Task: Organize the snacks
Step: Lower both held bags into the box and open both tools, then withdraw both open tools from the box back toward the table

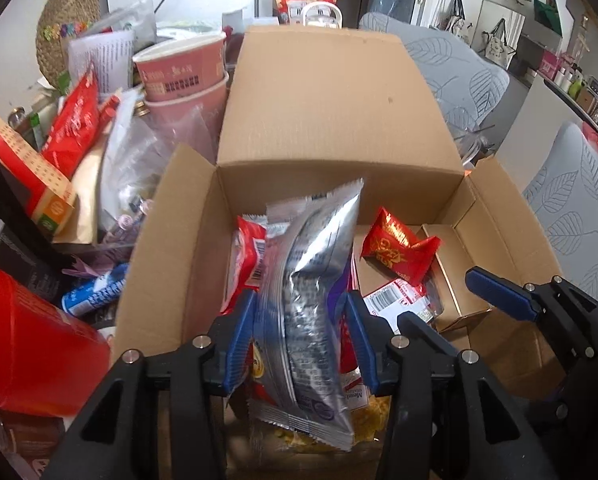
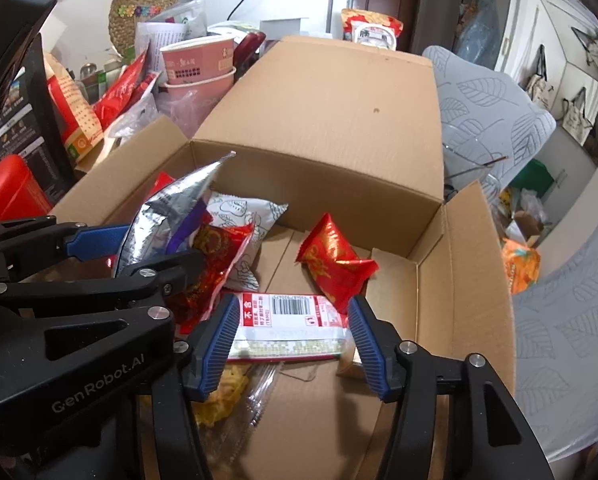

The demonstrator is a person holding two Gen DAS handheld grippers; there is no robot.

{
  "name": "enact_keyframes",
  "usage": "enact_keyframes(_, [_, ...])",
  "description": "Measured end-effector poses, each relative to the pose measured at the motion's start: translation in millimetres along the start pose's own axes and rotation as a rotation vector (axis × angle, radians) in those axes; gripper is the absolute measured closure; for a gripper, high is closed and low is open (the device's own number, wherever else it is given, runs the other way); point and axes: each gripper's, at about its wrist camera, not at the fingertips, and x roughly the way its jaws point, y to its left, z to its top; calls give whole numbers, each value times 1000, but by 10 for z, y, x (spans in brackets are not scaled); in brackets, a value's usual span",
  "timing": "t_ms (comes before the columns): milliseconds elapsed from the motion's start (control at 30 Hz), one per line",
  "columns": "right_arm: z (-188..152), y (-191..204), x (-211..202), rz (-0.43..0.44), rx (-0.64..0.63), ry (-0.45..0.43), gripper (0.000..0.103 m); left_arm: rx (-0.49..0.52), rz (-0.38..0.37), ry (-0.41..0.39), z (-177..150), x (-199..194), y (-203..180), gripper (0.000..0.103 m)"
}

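Note:
My left gripper (image 1: 303, 332) is shut on a silver foil snack bag (image 1: 311, 304), held upright over the left side of the open cardboard box (image 1: 339, 168). In the right wrist view the same bag (image 2: 159, 216) sits in the left gripper (image 2: 163, 244). My right gripper (image 2: 291, 344) stands open low in the box. A red-and-white barcoded packet (image 2: 291, 320) lies flat between its fingers on the box floor. A red candy packet (image 2: 335, 264) and a white printed packet (image 2: 247, 216) lie further in. A clear packet of yellow snacks (image 2: 227, 392) lies at the near side.
A small inner carton (image 2: 391, 280) stands at the box's right wall. Stacked pink paper cups (image 1: 187, 76), red packets and a red container (image 1: 31, 344) crowd the left. Grey leaf-patterned cushions (image 1: 451, 72) are at the right. The box's far flap stands up.

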Motion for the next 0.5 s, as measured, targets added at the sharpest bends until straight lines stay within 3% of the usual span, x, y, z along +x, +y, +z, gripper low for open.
enact_keyframes(500, [59, -32, -507, 12, 3, -133, 46, -28, -32, -179, 32, -655, 83, 58])
